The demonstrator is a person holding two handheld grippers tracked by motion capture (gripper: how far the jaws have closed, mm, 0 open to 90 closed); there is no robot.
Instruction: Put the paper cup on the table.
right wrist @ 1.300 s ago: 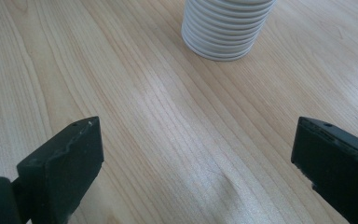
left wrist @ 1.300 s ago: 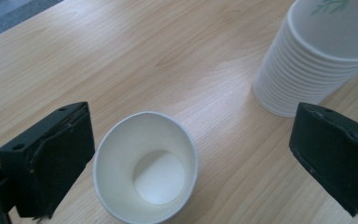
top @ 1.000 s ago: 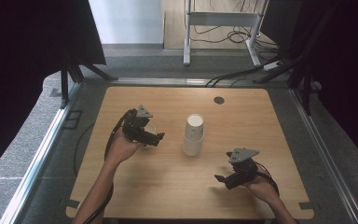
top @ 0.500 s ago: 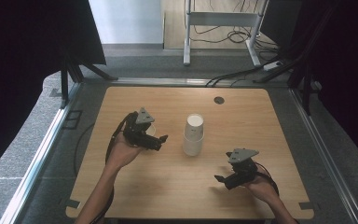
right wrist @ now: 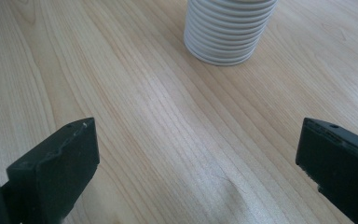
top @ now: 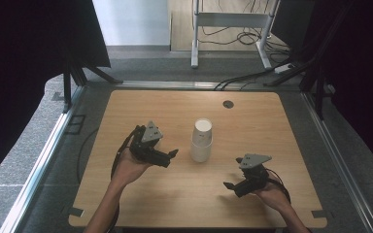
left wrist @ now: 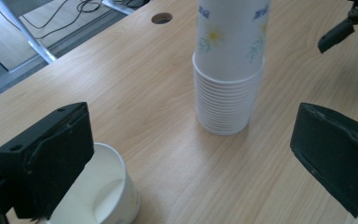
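Since a second ago the left gripper [top: 171, 156] has slid toward 5 o'clock, jaws wide, empty. Centre table, an inverted white floral cup stack [top: 202, 141] stands upright. Right gripper [top: 229, 186], gaping, holds nothing.

No readable text; blue print on cup stack [left wrist: 228, 65] too blurred to read.

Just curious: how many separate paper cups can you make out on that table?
About 15, exact count unclear: a single cup upright beside the left gripper, the rest nested upside down in the stack mid-table.
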